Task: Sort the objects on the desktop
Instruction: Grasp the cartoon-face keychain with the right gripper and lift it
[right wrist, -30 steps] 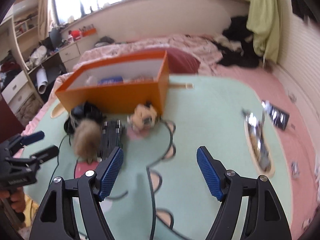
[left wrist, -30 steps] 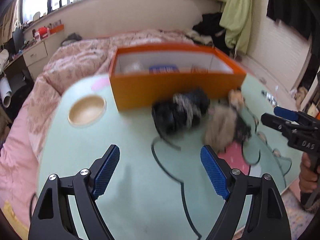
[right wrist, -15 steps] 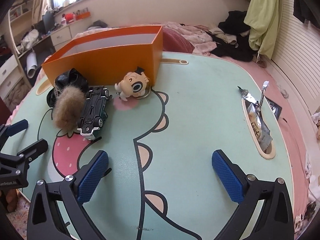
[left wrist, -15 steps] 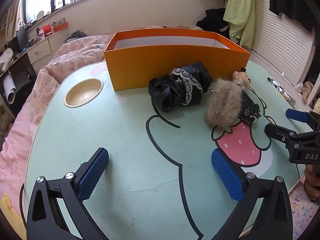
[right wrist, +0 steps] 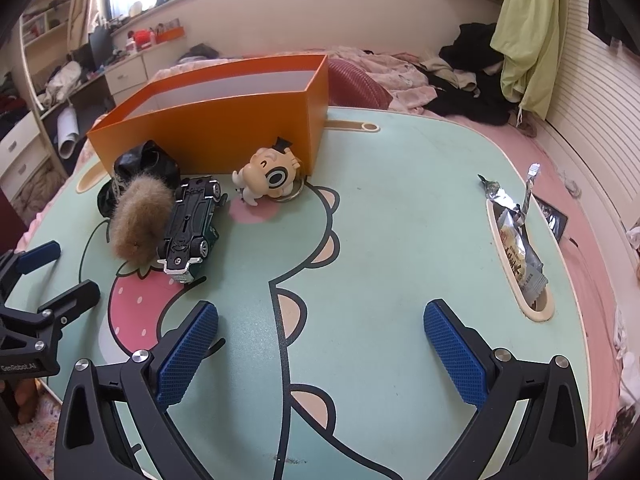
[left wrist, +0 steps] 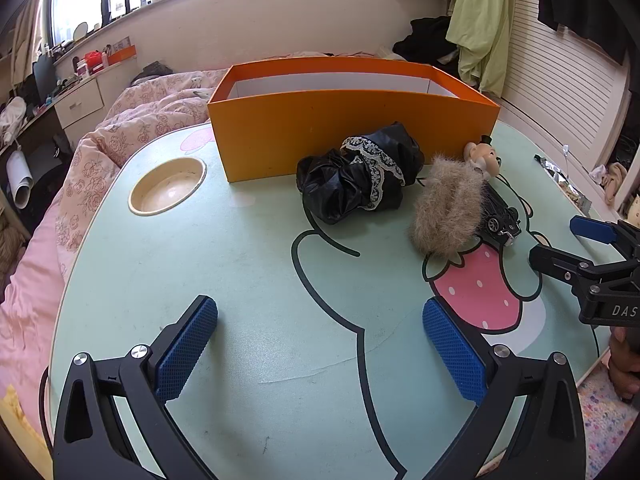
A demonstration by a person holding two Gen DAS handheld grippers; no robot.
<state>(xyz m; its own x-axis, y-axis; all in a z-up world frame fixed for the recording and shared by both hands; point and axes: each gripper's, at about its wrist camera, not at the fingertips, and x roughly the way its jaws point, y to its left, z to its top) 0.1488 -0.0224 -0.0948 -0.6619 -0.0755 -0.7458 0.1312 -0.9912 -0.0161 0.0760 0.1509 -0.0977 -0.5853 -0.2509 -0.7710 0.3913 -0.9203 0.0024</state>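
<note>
An open orange box [left wrist: 352, 128] [right wrist: 224, 128] stands at the back of a pale green cartoon table [left wrist: 240, 272]. In front of it lie a black lace-trimmed cloth bundle [left wrist: 360, 178] [right wrist: 144, 164], a tan fur ball [left wrist: 448, 208] [right wrist: 136, 220], an upturned black toy car [left wrist: 500, 216] [right wrist: 192, 224] and a cream cartoon figurine [left wrist: 484, 158] [right wrist: 270, 174]. My left gripper [left wrist: 320, 348] is open and empty, low over the table's near side. My right gripper [right wrist: 320, 348] is open and empty; it also shows at the right of the left wrist view [left wrist: 568, 244].
A round cup recess [left wrist: 168, 188] sits in the table at the left. A slot at the table's right edge holds a snack packet [right wrist: 520, 248]. A pink bed [left wrist: 132, 120] lies behind and left of the table; clothes and a slatted wall are at the right.
Both grippers have dropped lower and pulled back toward the table's near edge, and their jaws stand wider. The box's inside has passed out of sight. The objects have not moved.
</note>
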